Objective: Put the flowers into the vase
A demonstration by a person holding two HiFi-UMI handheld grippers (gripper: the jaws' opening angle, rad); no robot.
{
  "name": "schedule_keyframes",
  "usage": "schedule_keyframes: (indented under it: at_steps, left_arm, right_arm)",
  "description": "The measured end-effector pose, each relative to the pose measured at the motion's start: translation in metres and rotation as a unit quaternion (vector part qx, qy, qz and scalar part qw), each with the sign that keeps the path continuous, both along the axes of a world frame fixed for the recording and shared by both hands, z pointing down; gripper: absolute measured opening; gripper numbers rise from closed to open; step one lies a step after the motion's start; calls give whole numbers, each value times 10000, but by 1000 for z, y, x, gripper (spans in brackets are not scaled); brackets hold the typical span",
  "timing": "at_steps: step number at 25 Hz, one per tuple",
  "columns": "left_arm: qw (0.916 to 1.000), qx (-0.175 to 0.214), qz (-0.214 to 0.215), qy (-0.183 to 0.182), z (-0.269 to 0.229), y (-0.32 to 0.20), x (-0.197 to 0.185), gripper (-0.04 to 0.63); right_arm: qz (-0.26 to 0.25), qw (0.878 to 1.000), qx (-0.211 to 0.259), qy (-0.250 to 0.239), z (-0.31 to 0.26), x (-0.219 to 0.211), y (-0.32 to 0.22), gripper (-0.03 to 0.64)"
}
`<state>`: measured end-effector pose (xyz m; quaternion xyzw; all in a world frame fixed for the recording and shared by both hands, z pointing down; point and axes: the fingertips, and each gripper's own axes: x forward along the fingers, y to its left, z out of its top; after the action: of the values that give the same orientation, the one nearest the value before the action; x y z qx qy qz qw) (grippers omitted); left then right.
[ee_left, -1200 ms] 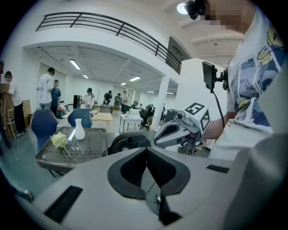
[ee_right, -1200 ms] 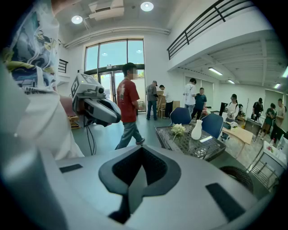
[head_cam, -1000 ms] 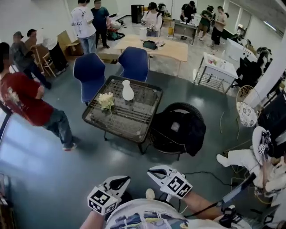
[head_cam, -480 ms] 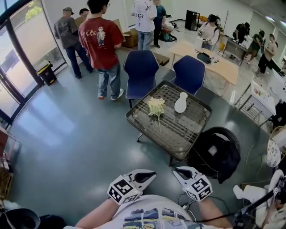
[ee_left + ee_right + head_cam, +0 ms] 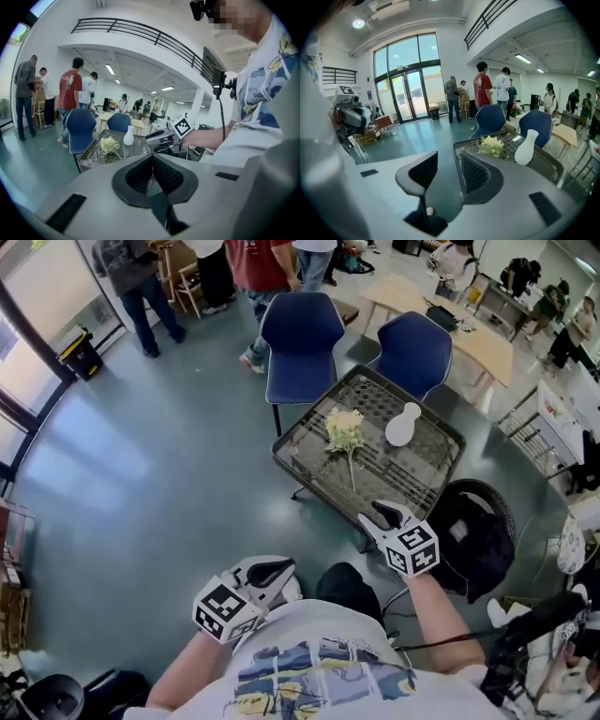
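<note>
Vase (image 5: 402,425) upright on table (image 5: 405,480), flowers (image 5: 344,430) loose beside it.

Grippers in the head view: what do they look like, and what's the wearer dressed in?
Both the left gripper and right gripper have grey shells, black ribbed jaw pads and a white cube with black square markers. The right's jaws are opening, nothing between them. The person wears a white short-sleeved shirt with blue and yellow print. A black cable trails by the right forearm.
</note>
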<state>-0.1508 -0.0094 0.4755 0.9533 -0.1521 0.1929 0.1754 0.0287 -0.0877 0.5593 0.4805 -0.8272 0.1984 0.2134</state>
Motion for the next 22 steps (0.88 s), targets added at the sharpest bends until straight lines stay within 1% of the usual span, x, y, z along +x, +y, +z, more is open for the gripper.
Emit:
schedule_keyframes:
  at_steps: [3,7,10,12,14,16,18,20,22]
  left_arm:
    - [9997,22,-262,-6,5,-35,5,9]
    - [9962,-57,-868,-59,-1,-81,15,9]
    - [9922,-114,-1235,-141,-8,-112,25,9]
    - [9880,-177,-1522,-211,-8,-129,29,9]
    - [9836,-221,-1781,-206,-10,-143,36,10]
    - [9802,-265,-1946,-243,-10,-152,43,9]
    - [9756,-329,-2140,-362,-8,-153,42,9]
    - [9689,-347,-2405,-469,-6,-155,32,9]
    - [9615,-364,-2666,-561,-6,-155,19,9]
  right_arm:
    - [6,9999,-166,-2,20,25,-65,141]
    - [-58,9990,-434,-56,41,56,-160,141]
    - [-161,9979,-623,20,59,77,-236,141]
    - [-337,9956,-873,-46,81,82,-279,144]
    - [-506,9919,-1152,-156,108,84,-317,168]
    - [-534,9881,-1436,-140,137,95,-345,197]
    - [-498,9837,-1727,1,172,104,-362,223]
    - [-472,9781,-2026,87,201,105,-376,235]
    - [-401,9709,-2359,37,226,103,-383,235]
